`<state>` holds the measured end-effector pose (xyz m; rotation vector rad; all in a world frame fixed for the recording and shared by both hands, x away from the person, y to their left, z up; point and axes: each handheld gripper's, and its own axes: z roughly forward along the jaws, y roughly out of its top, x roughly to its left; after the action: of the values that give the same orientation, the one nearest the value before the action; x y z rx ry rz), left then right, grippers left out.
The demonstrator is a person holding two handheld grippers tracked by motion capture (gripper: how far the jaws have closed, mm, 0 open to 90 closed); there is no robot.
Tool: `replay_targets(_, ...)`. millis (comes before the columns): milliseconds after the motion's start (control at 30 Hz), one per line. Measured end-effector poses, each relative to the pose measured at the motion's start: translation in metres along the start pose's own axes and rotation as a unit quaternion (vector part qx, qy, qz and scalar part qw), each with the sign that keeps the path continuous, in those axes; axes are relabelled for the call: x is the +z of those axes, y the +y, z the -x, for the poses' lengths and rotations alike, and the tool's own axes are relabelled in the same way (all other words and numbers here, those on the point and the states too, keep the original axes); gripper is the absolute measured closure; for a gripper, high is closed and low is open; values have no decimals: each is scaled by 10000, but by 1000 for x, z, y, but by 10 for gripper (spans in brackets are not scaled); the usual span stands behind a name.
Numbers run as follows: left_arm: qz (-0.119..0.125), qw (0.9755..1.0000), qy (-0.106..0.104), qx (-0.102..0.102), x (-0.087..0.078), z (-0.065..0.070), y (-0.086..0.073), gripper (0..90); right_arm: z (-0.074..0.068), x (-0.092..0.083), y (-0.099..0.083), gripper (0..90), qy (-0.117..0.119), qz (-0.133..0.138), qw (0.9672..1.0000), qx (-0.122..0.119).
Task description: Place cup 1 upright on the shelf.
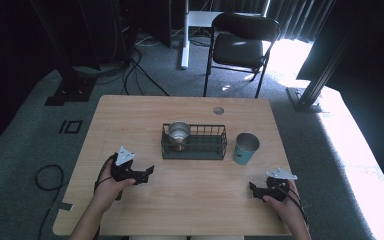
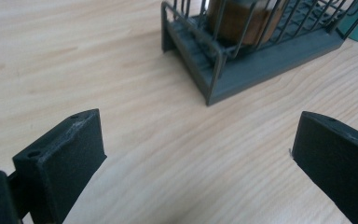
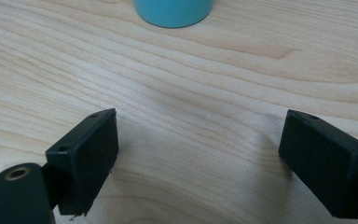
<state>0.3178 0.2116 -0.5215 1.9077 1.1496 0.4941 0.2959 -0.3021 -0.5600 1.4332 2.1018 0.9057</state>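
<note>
Left gripper view, fingers point(image 2: 65, 158): matte black blocks, spread wide, holding nothing.
Left gripper point(image 1: 147, 171): faces the dark wire basket point(image 1: 194, 152) holding a metal cup point(image 1: 179, 131).
Right gripper point(image 1: 252, 188): released, near the teal cup point(image 1: 245, 148).
Counter point(image 1: 190, 200): pale wood grain.

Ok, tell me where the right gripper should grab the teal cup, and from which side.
Take the teal cup across its side wall around mid-height, coming in level from the person's side with the right gripper. It stands upright and alone on the table, right of the wire basket, with bare wood between it and the open jaws, so probably nothing blocks that approach.
</note>
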Motion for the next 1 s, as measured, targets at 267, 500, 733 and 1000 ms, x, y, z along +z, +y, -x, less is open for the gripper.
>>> replay_targets(267,-99,9998,142,-125,-11,-11,-18,29,0,0,0,112,0,0,10000,-4)
replay_targets(500,-262,9989,331,-226,-18,-19,-32,29,0,0,0,112,-1,1,10000,-5)
replay_targets(733,-439,9973,539,-239,-23,-26,-44,29,0,0,0,112,-1,1,10000,-3)
replay_targets(1000,-708,9937,844,-227,-28,-39,-53,29,0,0,0,112,0,1,10000,-3)
